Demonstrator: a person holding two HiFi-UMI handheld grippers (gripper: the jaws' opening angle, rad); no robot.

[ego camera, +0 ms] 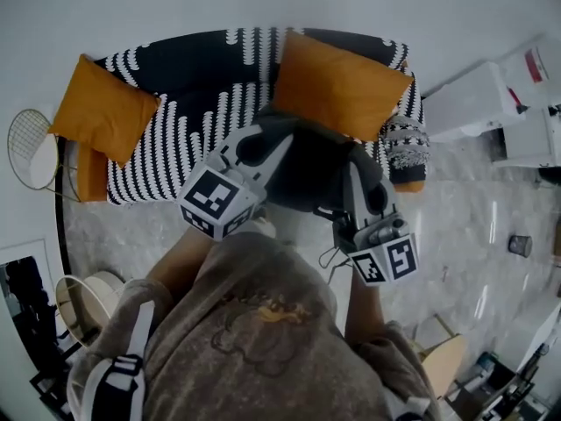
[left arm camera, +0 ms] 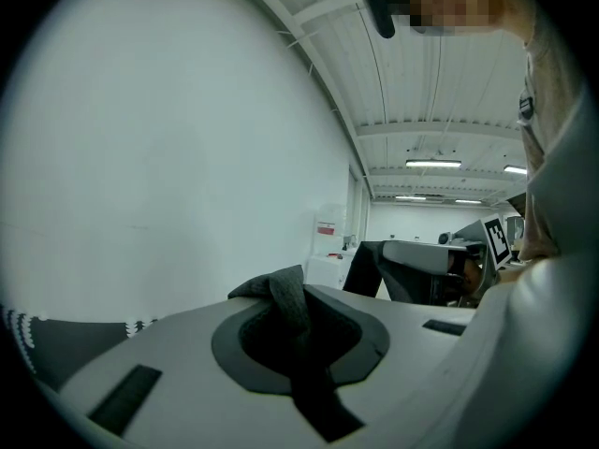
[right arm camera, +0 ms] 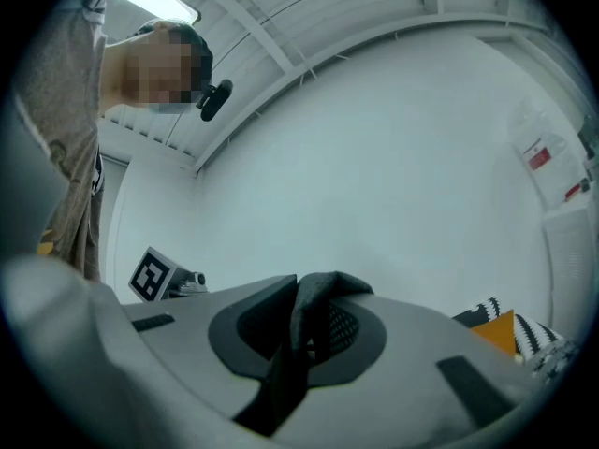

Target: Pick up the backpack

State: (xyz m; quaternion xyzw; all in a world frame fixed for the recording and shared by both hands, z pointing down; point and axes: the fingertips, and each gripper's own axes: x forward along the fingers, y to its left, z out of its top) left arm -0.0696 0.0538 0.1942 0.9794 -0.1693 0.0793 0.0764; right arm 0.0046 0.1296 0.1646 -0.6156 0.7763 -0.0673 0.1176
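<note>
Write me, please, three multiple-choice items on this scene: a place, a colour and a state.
1. Where is the backpack?
A. Between the left gripper and right gripper
B. Behind the sofa
C. By the bin

2. What colour are the cushions?
A. Blue
B. Orange
C. Green

3. How is the left gripper?
A. Open, empty
B. Open round a cushion
C. Shut on a strap

Answers: 1 A, the head view shows it between them. 2 B, both are orange. 3 C, its jaws pinch a dark strap.
</note>
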